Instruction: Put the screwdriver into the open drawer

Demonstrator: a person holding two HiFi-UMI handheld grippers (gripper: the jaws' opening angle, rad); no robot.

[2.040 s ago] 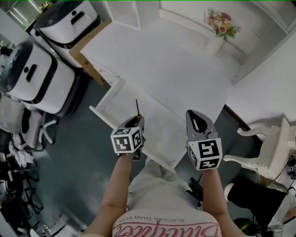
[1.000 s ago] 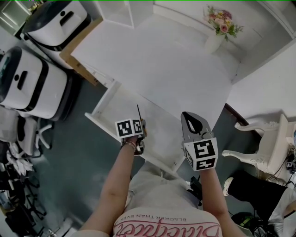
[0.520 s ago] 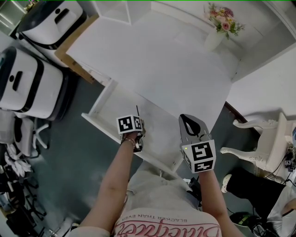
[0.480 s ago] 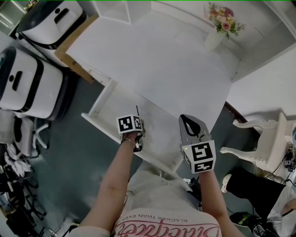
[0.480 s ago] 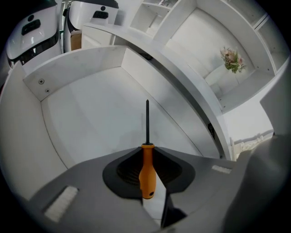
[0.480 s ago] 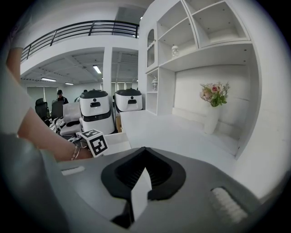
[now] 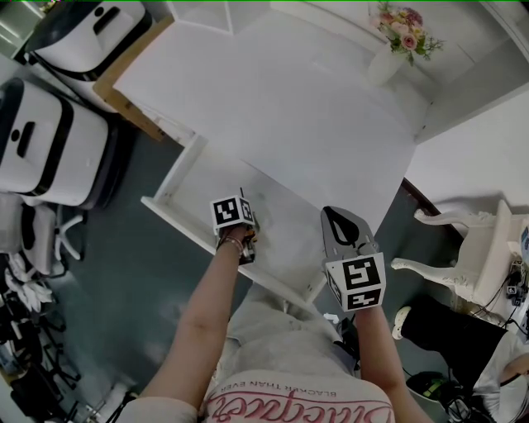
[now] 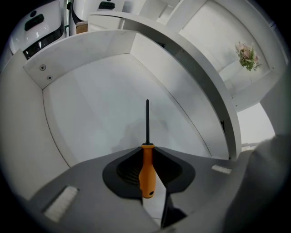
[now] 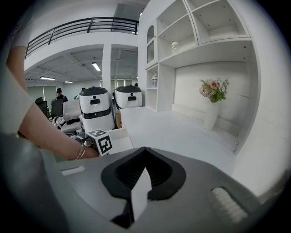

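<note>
Screwdriver (image 8: 147,169), orange-handled with a thin dark shaft, clamped at the handle between the jaws of the left gripper (image 8: 147,149). Shaft sticking straight out past the jaw tips, aimed steeply down at the pale floor of the open drawer (image 8: 82,52). Butt end of the handle lying back in the dark hollow behind the pads. Contact between shaft tip and drawer floor: not discernible.

In the head view, marker cube (image 7: 231,211) of that gripper above the drawer's interior, towards the near rim. Bracelet (image 7: 234,242) on the wrist just behind it. Drawer pulled out from under the white desk top (image 7: 281,107), towards the person's legs.

Right gripper (image 9: 144,149) off to the right, just beside the drawer's right end and well apart from the left one. Jaws closed together, tips meeting, nothing between them. Pointed out across the desk, with the left wrist and its cube visible at the left of the right gripper view.

Further out: white vase (image 7: 382,66) with pink flowers (image 7: 403,18) at the far right corner of the desk. White chair (image 7: 467,264) on the dark floor at the right. White machines (image 7: 45,140) with black fronts at the left, brown board (image 7: 124,91) between them and the desk. White shelves (image 9: 200,27) on the wall above the desk.
</note>
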